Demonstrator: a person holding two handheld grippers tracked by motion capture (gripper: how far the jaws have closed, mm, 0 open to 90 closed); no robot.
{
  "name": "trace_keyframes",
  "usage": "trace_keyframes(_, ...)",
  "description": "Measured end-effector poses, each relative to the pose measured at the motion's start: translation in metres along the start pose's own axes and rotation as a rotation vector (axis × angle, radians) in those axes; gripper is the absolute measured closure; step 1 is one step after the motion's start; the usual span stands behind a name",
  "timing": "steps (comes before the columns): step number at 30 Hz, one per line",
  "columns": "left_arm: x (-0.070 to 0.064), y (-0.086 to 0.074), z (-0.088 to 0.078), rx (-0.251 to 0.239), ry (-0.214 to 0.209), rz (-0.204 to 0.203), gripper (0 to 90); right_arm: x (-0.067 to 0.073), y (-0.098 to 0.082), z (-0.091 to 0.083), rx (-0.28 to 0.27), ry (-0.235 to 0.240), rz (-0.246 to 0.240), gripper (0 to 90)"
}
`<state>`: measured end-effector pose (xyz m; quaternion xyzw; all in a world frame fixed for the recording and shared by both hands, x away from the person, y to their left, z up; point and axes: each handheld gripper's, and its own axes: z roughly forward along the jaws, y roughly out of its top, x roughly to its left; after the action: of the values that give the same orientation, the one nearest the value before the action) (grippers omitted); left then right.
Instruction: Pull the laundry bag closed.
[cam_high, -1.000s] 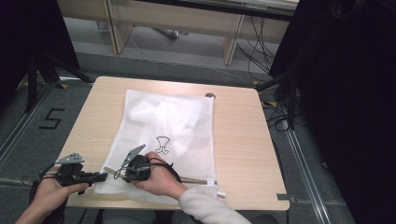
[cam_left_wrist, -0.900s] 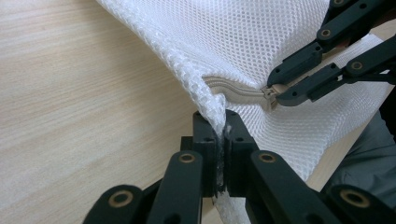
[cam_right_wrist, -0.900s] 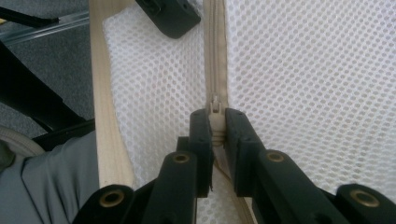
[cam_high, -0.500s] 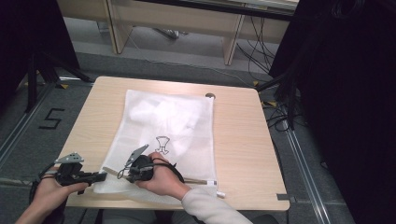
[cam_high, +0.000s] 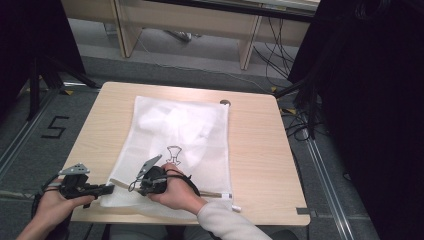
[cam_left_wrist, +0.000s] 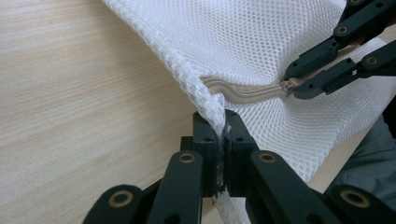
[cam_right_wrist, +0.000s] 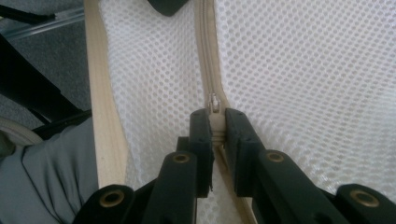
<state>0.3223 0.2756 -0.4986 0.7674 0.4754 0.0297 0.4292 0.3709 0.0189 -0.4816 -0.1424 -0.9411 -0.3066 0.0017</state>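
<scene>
You are working at a light wooden worktop (cam_high: 260, 140) over grey floor (cam_high: 30, 135); left tongs (cam_left_wrist: 223, 140) are clamping the mesh bag (cam_high: 175, 135) corner, right tongs (cam_right_wrist: 215, 122) are gripping its zipper (cam_right_wrist: 205, 56).

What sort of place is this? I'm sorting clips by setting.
Probably a lab or recording workspace, not a home: a bare light wooden table stands on grey carpet marked with a black number 5, loose black cables trail across the floor, and black curtains screen the sides.

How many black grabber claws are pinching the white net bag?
2. The left gripper pinches the mesh bag at its near left corner. The right gripper pinches the zipper along the bag's near edge, close beside it.
</scene>
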Motion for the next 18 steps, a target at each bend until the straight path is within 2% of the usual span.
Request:
trace_keyframes(5, 0.0001, 0.0000, 0.0001, 0.001, 0.000, 0.000, 85.5, -0.0018, -0.0019, -0.0004, -0.008, 0.006, -0.008, 82.6)
trace_keyframes(6, 0.0000, 0.0000, 0.0001, 0.001, 0.002, 0.001, 85.5, -0.0016, -0.0025, -0.0009, -0.002, 0.004, 0.007, 82.6)
trace_keyframes(18, 0.0000, 0.0000, 0.0003, 0.003, 0.004, -0.002, 85.5, -0.0012, -0.0039, -0.0037, 0.004, -0.004, 0.007, 82.6)
